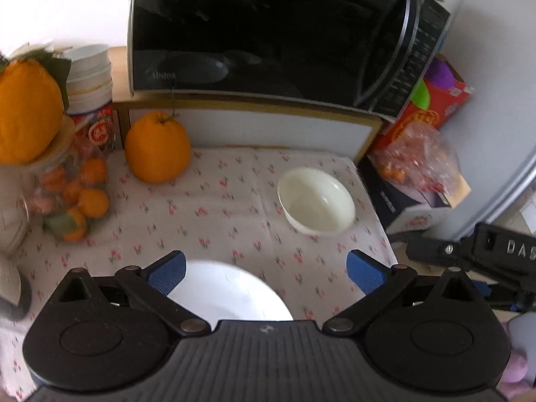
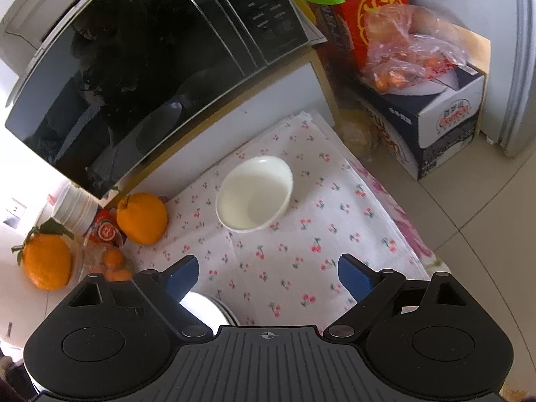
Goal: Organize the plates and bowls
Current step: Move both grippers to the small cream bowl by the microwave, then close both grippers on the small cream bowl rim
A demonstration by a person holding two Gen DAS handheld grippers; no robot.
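A cream bowl [image 1: 316, 201] [image 2: 254, 193] stands upright on the cherry-print cloth [image 1: 231, 214] [image 2: 288, 254], near the cloth's right edge. A white plate [image 1: 231, 293] lies flat on the cloth just under my left gripper [image 1: 266, 268], whose blue pads stand wide apart above it with nothing pinched. The right wrist view shows only an edge of that plate [image 2: 209, 311], beside the left finger. My right gripper [image 2: 266, 273] is open over bare cloth, short of the bowl. More white bowls [image 1: 90, 73] are stacked at the back left.
A black microwave [image 1: 274, 33] [image 2: 140, 77] sits on a low shelf behind the cloth. A big orange [image 1: 157, 149] [image 2: 142, 214] stands left of the bowl, with a jar of small oranges [image 1: 72, 187]. Boxes and a bag of fruit [image 1: 415, 157] [image 2: 408, 57] crowd the right.
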